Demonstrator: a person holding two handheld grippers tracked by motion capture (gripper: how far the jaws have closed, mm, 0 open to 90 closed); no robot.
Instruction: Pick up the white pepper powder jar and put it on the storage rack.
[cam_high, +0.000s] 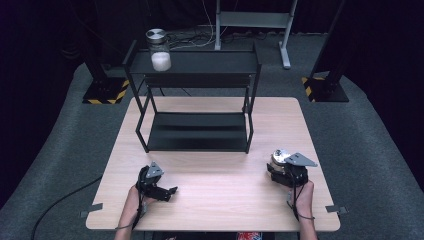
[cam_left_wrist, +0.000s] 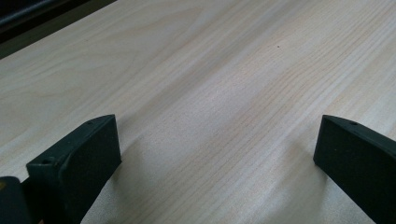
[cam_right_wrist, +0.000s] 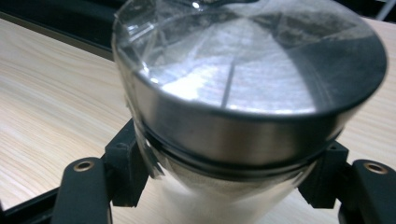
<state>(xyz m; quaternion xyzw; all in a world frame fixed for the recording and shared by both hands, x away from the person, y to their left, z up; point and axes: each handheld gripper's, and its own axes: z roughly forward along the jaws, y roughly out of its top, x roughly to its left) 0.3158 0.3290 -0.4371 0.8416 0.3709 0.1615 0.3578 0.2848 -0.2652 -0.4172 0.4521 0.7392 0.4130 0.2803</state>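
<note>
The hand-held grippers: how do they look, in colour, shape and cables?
Each hand-held gripper, left and right, is a black body with two blocky black jaws. A grey three-cornered plate sits on top of each, and a thin black cable trails back along the forearm. The jaw arms have small round screw holes. No sleeves are visible.

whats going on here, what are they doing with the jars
A person at a wooden table holds a gripper in each hand. The right gripper is closed around a glass jar with a metal lid, near the table's right edge. The left gripper is open over bare wood, holding nothing. A second jar, part full of something white, stands on the left end of the top shelf of a black two-tier rack.
</note>
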